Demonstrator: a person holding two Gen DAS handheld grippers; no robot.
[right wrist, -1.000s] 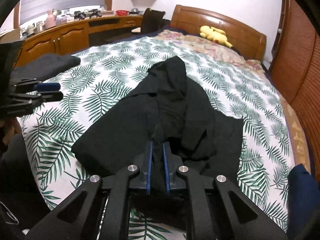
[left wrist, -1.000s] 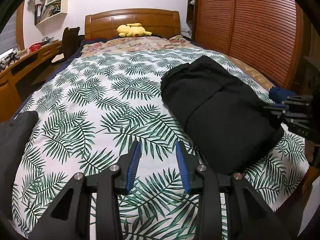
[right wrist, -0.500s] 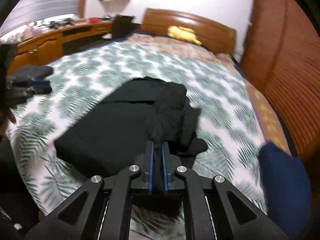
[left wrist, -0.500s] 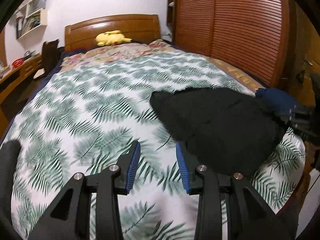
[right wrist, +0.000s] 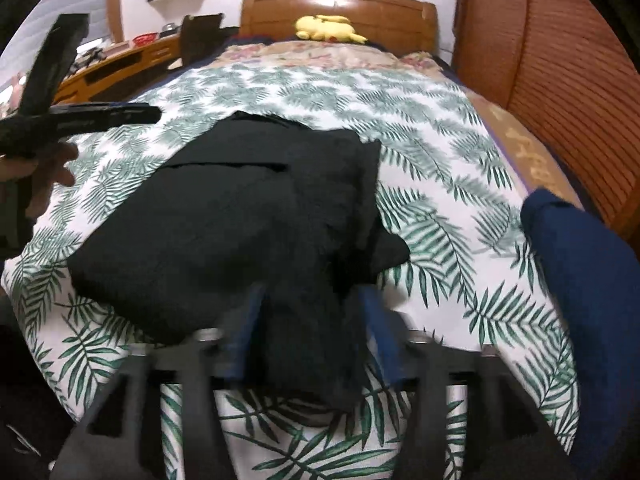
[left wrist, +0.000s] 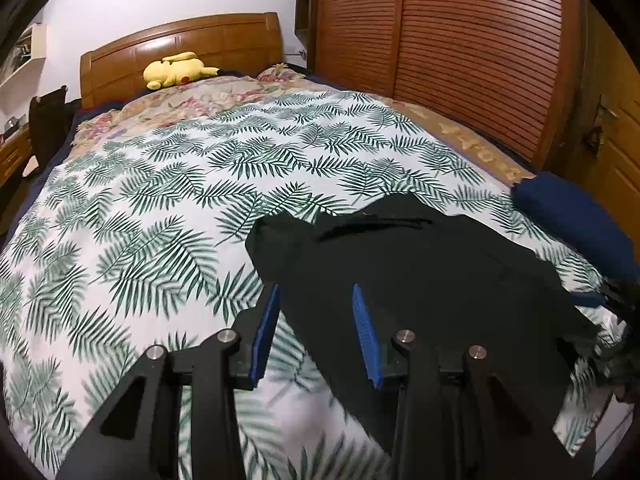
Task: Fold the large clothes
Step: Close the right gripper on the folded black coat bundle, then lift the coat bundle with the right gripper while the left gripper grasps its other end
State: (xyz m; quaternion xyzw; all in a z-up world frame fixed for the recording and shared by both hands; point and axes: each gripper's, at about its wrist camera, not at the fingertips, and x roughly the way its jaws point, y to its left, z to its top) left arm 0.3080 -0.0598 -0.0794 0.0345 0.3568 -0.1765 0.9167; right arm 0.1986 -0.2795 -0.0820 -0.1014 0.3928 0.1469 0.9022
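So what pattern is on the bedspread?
Green palm leaves on white bedspread, clearest in the left wrist view.

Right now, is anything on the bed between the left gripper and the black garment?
Nothing visible. The left gripper, jaws apart and empty, hovers right over the near edge of the black garment, with only leaf-print bedspread beside it. The folded blue item lies beyond the garment.

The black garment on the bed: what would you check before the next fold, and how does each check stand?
1. Right gripper released: ok, jaws just opened, black garment between them, unpressed.
2. Left gripper free: ok, open, holding nothing.
3. Garment neatly folded: not ok, its right side is bunched.
4. Garment fully on the bed: cannot tell, near edge is hidden.
5. Blue bundle apart from garment: ok.
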